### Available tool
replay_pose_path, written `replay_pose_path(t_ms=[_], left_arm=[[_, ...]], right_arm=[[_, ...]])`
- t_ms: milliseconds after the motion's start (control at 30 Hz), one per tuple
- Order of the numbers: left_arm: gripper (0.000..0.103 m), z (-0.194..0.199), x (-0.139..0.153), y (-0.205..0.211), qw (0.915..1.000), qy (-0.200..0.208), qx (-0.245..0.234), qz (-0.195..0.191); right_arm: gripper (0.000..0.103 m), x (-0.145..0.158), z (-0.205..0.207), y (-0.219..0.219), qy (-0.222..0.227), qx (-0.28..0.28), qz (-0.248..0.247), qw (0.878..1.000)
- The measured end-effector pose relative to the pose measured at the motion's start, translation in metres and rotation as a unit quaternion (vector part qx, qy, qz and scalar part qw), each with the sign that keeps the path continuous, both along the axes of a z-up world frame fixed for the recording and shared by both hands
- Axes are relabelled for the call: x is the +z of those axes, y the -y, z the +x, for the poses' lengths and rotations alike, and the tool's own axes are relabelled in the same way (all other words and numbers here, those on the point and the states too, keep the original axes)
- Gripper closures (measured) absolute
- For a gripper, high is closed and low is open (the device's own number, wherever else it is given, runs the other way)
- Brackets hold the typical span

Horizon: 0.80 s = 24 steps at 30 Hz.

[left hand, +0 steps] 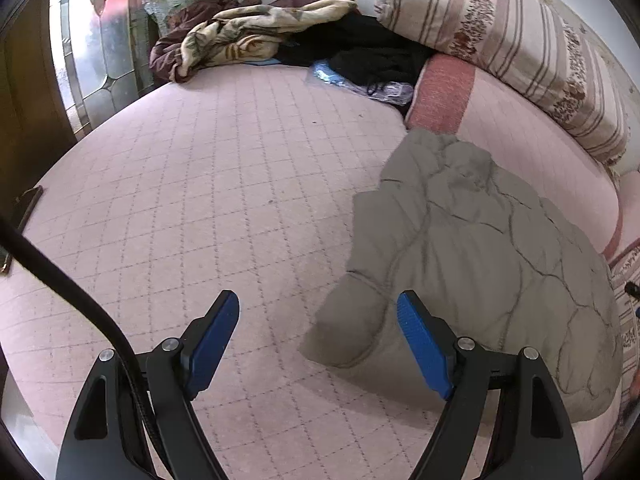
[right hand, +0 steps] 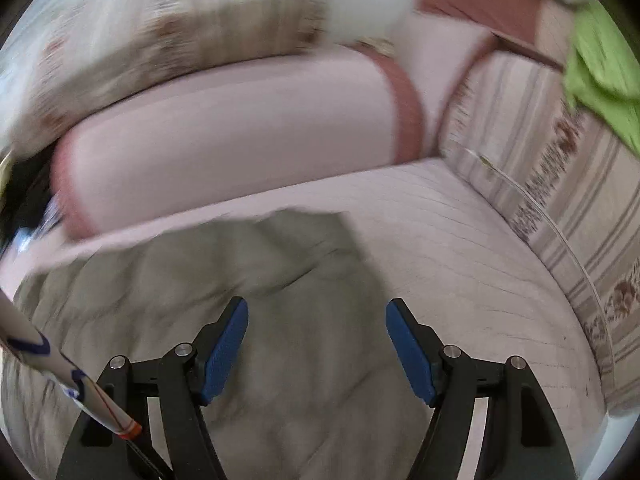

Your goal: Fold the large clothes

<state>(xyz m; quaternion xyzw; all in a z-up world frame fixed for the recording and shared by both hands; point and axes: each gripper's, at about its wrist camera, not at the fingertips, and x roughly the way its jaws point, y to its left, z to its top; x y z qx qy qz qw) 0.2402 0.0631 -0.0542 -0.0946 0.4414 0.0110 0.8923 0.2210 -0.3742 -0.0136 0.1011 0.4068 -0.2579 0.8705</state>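
Observation:
A grey quilted puffer jacket (left hand: 480, 264) lies bunched on the pink quilted bed cover (left hand: 208, 184), to the right in the left wrist view. My left gripper (left hand: 318, 300) is open and empty, just above the cover by the jacket's near left corner. In the blurred right wrist view the jacket (right hand: 224, 280) spreads under my right gripper (right hand: 316, 308), which is open, empty and above the fabric.
Pink bolster (left hand: 500, 120) and striped pillow (left hand: 520, 40) lie behind the jacket. A heap of blankets (left hand: 240, 36), black clothes (left hand: 372, 60) and a plastic bag (left hand: 360, 82) lies at the far end. A green cloth (right hand: 600, 64) lies at the far right on a striped cushion (right hand: 560, 200).

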Motion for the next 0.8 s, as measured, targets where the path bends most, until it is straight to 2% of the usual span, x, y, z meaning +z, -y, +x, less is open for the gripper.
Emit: replay_pose_path(t_ms=[133,200,267,367,467,567,700,800], left_arm=[[0.023,0.004,-0.004,-0.016,0.9997,-0.018,0.017,-0.002],[0.023,0.006,-0.005,-0.026,0.9994,-0.024,0.024,-0.002],[0.023,0.008,-0.005,-0.036,0.9991,-0.027,0.032,-0.001],[0.023,0.009,-0.002,-0.052,0.9985,-0.027,0.048,-0.001],[0.023,0.011,0.001,-0.066,0.9977,-0.025,0.062,-0.010],[0.023,0.012,0.002,-0.076,0.9969,-0.026,0.072,-0.019],[0.023,0.013,0.002,-0.082,0.9965,-0.028,0.074,-0.025],[0.023,0.013,0.003,-0.086,0.9963,-0.027,0.077,-0.027]], right_arm=[[0.026,-0.029,0.000,-0.053,-0.030,0.050,-0.005,0.998],[0.027,-0.051,0.006,-0.069,-0.057,0.051,-0.025,0.997],[0.025,-0.060,0.010,-0.073,-0.075,0.049,-0.045,0.995],[0.025,-0.042,0.009,-0.087,-0.079,0.028,-0.046,0.995],[0.025,-0.015,0.005,-0.121,-0.040,0.060,-0.032,0.997],[0.025,-0.004,0.012,-0.161,-0.020,0.106,-0.034,0.994],[0.025,-0.016,0.037,-0.223,-0.020,0.168,-0.028,0.985],[0.025,-0.045,0.060,-0.260,-0.048,0.186,-0.045,0.980]])
